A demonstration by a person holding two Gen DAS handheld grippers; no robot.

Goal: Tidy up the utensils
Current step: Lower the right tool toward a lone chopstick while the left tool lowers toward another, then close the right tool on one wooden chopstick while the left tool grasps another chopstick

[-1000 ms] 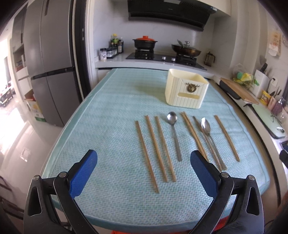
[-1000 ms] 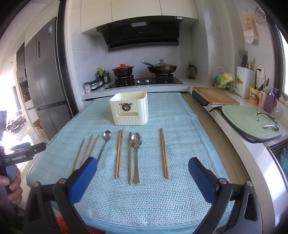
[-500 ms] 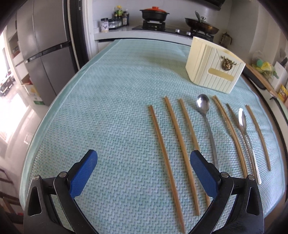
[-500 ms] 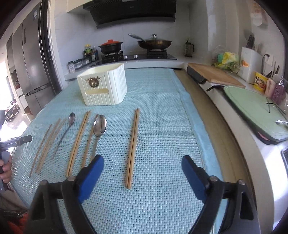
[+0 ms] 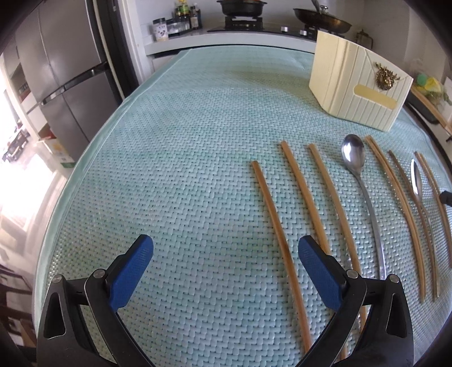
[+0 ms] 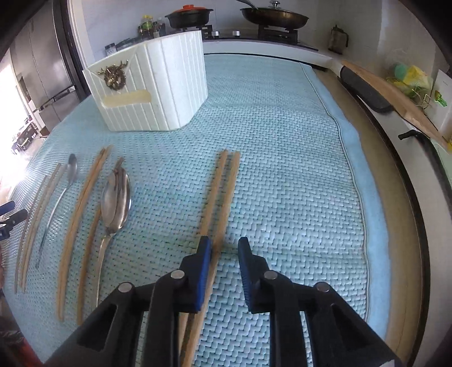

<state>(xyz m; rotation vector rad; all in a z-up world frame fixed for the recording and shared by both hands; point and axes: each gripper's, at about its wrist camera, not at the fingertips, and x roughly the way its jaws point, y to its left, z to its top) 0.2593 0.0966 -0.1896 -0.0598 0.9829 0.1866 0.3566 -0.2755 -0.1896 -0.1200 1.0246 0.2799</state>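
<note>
1. Count: 8 long tan wooden chopsticks (image 5: 276,225), 2 silver metal spoons (image 5: 353,152), 1 cream ribbed plastic utensil holder (image 5: 353,82) w/ gold emblem. All sit on a pale teal woven mat (image 5: 183,141).
2. Utensils lie in a row along the mat's near edge. The holder is upright toward the far edge.
3. Left gripper (image 5: 226,262): blue pads spread wide, holding nothing, above the row's left end.
4. Right gripper (image 6: 223,245): jaws narrow, just been closing around the right-end chopstick pair (image 6: 220,192). A gap shows by the right pad, so not clamped.
5. Hidden: the pair's near ends are under the gripper. In the left view, the far-right utensils are bent and cut off by the lens.
6. Around: grey fridge (image 5: 70,70), pans on hob (image 6: 274,14), wooden board (image 6: 395,93).
</note>
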